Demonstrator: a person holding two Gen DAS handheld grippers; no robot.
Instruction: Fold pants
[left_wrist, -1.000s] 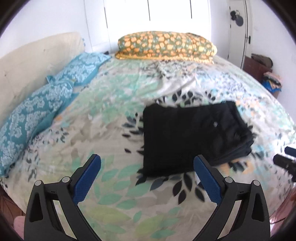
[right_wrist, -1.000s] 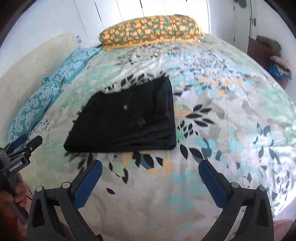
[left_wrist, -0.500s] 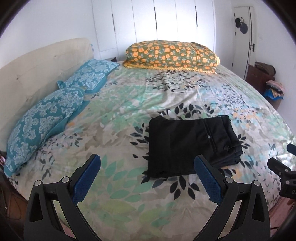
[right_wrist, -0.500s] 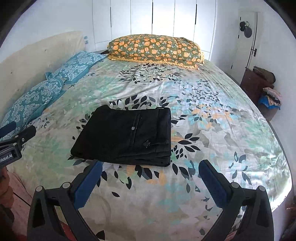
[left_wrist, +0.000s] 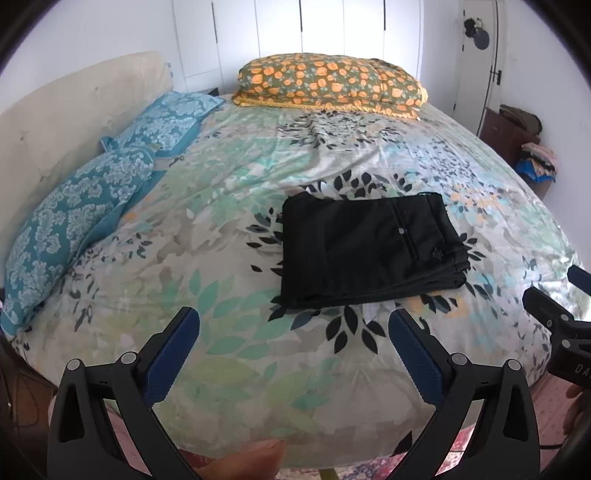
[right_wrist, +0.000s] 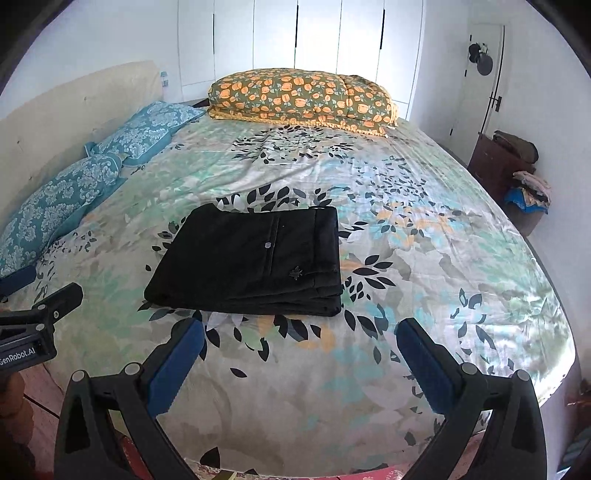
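Black pants (left_wrist: 369, 251) folded into a flat rectangle on floral bedspread (left_wrist: 229, 206), left tongs (left_wrist: 293, 345) apart, right tongs (right_wrist: 300, 354) apart

Matt black cloth pants (left_wrist: 365, 247) (smooth) on a faintly glossy printed bedspread (left_wrist: 229, 206).

The black pants (left_wrist: 369, 251) lie folded into a flat, neat rectangle near the front middle of the bedspread (left_wrist: 258, 184).

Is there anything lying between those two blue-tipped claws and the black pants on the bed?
Nothing visible. Only bare floral bedspread lies between the open left gripper, the open right gripper and the folded black pants.
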